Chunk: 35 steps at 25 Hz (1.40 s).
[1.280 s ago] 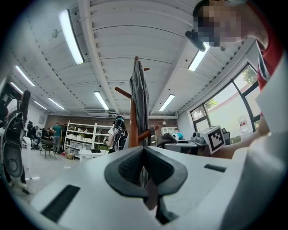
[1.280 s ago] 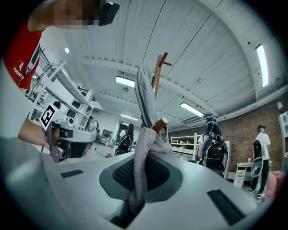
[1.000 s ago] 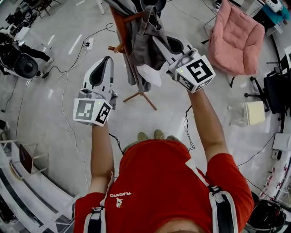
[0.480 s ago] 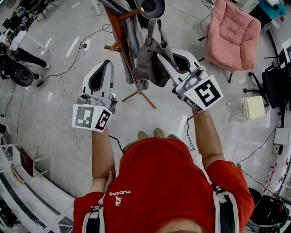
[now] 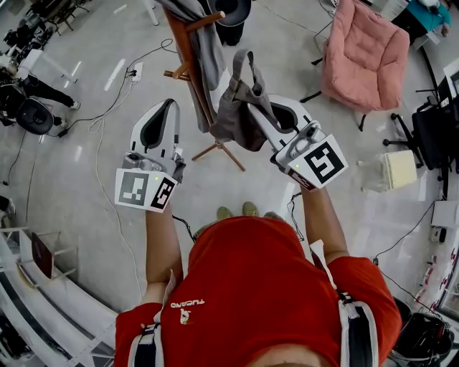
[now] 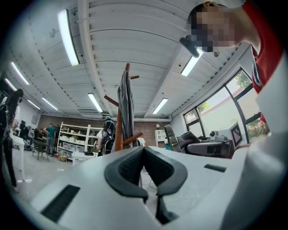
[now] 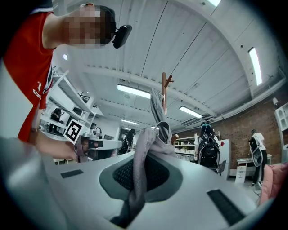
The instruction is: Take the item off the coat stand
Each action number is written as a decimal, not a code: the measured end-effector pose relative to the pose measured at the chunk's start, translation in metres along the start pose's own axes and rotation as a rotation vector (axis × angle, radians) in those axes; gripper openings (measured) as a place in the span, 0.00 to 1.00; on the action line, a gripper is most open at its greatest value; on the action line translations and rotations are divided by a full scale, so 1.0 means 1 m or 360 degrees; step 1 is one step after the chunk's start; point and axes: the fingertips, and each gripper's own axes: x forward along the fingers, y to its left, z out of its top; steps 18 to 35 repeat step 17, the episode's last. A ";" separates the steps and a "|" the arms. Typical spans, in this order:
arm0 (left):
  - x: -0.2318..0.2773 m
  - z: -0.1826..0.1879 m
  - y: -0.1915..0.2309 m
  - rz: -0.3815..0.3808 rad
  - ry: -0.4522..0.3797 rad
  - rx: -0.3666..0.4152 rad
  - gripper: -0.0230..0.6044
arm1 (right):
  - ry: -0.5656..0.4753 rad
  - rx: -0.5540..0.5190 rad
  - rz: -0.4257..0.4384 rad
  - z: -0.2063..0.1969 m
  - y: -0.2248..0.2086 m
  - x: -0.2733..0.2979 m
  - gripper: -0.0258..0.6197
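Note:
A wooden coat stand (image 5: 188, 54) rises at the top centre of the head view, with a grey garment (image 5: 206, 44) still draped on it. Just to its right hangs a grey bag (image 5: 237, 107), apart from the pegs, its strap pinched in my right gripper (image 5: 257, 107). In the right gripper view the grey bag's strap (image 7: 137, 179) runs between the shut jaws, with the stand (image 7: 164, 92) behind. My left gripper (image 5: 172, 106) hovers left of the stand, shut and empty. In the left gripper view the left gripper (image 6: 144, 155) points at the stand (image 6: 119, 134) and the garment (image 6: 127, 105).
A pink cushioned chair (image 5: 367, 54) sits at the upper right and a black seat (image 5: 233, 11) behind the stand. Cables and a power strip (image 5: 140, 69) lie on the floor to the left. An office chair (image 5: 430, 140) and a box (image 5: 401, 177) are at the right. People with backpacks (image 7: 210, 150) stand farther off.
My right gripper has drawn the grey bag away from the stand, to the right and towards me; it now hangs clear of the pegs. The left gripper has barely moved.

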 end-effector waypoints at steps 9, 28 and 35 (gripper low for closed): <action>-0.002 -0.001 -0.004 0.0000 0.0005 0.0002 0.05 | 0.0074 0.0032 0.0015 -0.009 0.005 -0.003 0.08; -0.002 0.002 -0.008 0.0008 -0.0005 0.0007 0.05 | 0.0056 0.0026 0.0020 -0.007 0.004 -0.007 0.08; -0.002 0.002 -0.008 0.0008 -0.0005 0.0007 0.05 | 0.0056 0.0026 0.0020 -0.007 0.004 -0.007 0.08</action>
